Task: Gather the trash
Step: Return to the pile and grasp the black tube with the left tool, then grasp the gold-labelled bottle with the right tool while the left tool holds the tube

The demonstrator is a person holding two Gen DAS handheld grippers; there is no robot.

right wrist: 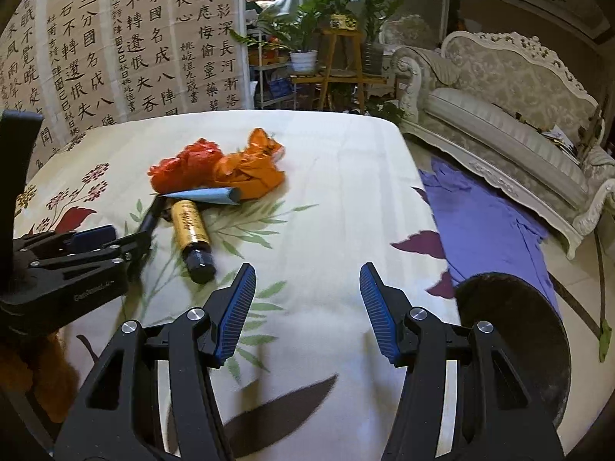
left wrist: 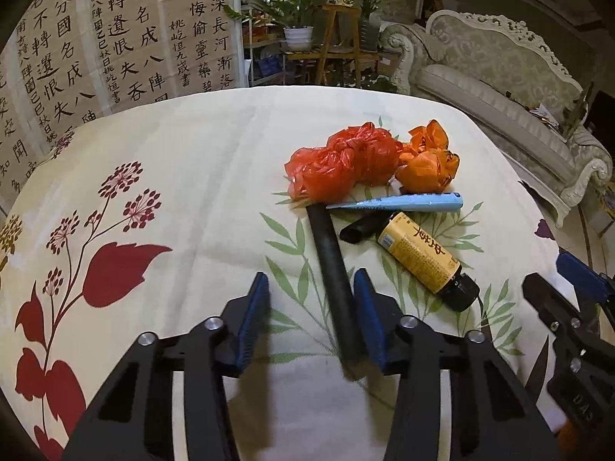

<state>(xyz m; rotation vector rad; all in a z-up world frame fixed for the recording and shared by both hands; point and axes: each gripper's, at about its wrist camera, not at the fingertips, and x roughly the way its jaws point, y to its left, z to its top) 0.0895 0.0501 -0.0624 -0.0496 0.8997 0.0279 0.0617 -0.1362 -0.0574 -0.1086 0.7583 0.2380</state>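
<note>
Between spread left hand-held gripper [left wrist: 311,299] pads: black tube [left wrist: 333,276] | right hand-held gripper [right wrist: 307,299] spread

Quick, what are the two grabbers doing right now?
Left gripper: open, black tube between its fingers, not gripped.
Right gripper: open, holding nothing.

Wall hanging [left wrist: 127,34]: large black Chinese calligraphy in vertical columns; readable parts are 三分國, 名成八陣, 遺恨失吞, 石不轉, 長河漸落.
Yellow bottle [left wrist: 423,257]: dark brush characters on the label, not clear enough to read.
Blue tube [left wrist: 407,203]: small print, too blurred.
Left gripper [right wrist: 115,246]: faint body lettering, unreadable.
</note>
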